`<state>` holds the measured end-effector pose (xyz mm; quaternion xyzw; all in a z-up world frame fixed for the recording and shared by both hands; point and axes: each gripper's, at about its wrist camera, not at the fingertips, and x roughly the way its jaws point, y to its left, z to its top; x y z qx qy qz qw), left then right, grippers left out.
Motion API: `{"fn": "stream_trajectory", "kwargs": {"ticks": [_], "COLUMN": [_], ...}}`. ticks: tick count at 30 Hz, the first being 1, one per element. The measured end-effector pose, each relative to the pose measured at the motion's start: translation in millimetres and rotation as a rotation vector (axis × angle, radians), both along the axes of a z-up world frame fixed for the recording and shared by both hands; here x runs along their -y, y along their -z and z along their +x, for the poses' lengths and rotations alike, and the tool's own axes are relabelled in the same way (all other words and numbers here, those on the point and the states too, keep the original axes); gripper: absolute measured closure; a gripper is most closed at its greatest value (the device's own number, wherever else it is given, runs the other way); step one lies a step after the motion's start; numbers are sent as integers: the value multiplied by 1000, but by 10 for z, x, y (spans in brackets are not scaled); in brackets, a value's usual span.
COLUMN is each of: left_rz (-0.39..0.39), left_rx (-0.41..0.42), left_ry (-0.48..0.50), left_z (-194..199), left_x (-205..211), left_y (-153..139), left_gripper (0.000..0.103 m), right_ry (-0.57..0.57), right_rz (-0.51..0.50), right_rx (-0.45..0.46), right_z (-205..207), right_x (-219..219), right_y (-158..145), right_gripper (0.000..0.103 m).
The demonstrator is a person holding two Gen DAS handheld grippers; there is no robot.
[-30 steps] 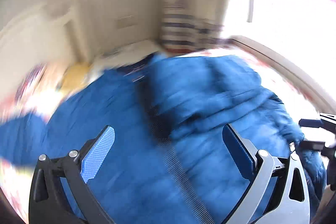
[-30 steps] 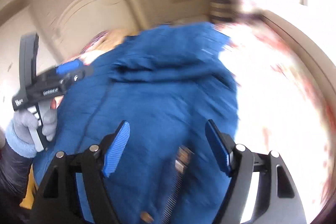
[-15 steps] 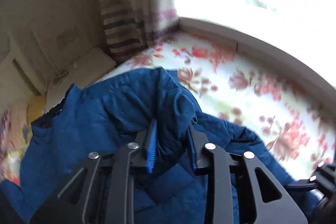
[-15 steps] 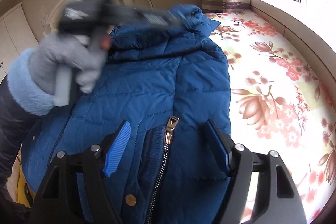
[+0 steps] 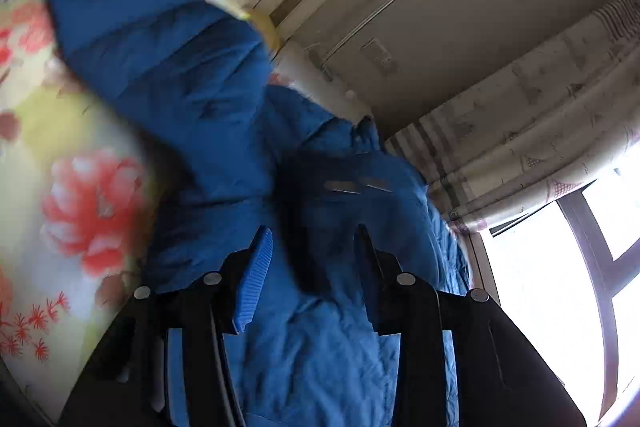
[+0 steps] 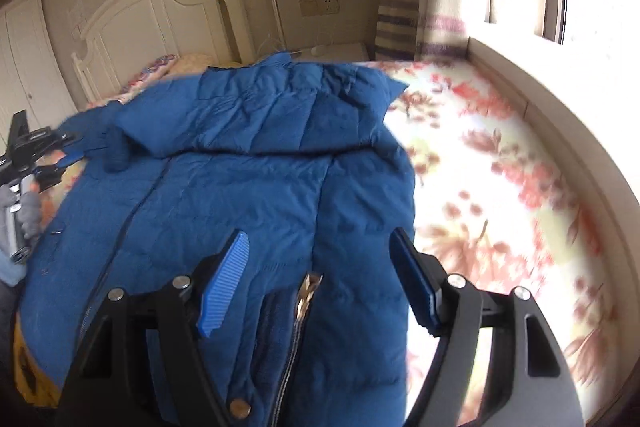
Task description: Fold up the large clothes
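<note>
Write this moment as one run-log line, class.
task: fold blue jacket | surface: floral bed | left hand-held gripper: opening, jacket fabric between jaws | right hand-held gripper: open over zipper

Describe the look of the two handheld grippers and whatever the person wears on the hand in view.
The right gripper has black frame arms with silver pivot pins and blue ribbed pads. The left gripper is the same build, black with one blue ribbed pad showing. From the right wrist view, the left hand wears a grey knit glove with a light blue fluffy cuff.
</note>
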<state>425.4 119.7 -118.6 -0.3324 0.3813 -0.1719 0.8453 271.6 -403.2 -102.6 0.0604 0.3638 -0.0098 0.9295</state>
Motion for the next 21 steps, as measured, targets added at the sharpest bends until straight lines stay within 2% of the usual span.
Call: {"fn": "stream_trajectory", "kwargs": {"ticks": [3, 4, 5, 6, 7, 9, 12, 13, 15, 16, 17, 21], "left_rz": [-43, -60, -81, -106, -131, -200, -427, -526, -645, -681, -684, -646], "left_rx": [-15, -29, -52, -64, -61, -55, -103, -127, -158, -176, -196, -291], "left_ry": [65, 97, 117, 126, 134, 170, 137, 114, 101, 90, 58, -103], "left_z": [78, 129, 170, 211, 218, 211, 162, 109, 23, 39, 94, 343], "left_x": [111, 185, 241, 275, 307, 447, 522, 584, 738, 839, 971, 1248], "left_y": [102, 126, 165, 186, 193, 212, 298, 326, 329, 347, 390, 616], "left_gripper": [68, 57, 35, 26, 22, 22, 22, 22, 22, 22, 22, 22], "right_ry": [18, 22, 23, 21, 17, 12, 22, 25, 29, 29, 27, 1], "right_rz": [-27, -22, -16, -12, -10, -11, -11, -9, -1, 2, 3, 4], "right_rx": [8, 14, 20, 23, 23, 14, -9, -9, -5, -3, -1, 20], "right_z": [132, 153, 157, 149, 138, 119, 110, 112, 121, 135, 149, 135], "right_x": [-35, -47, -65, -87, -110, -140, -154, -164, -158, -166, -180, -276], "right_y": [-85, -111, -130, -139, -139, -120, -66, -60, -60, -55, -63, -135], "right_gripper": [31, 31, 31, 31, 31, 31, 31, 31, 31, 31, 31, 31]}}
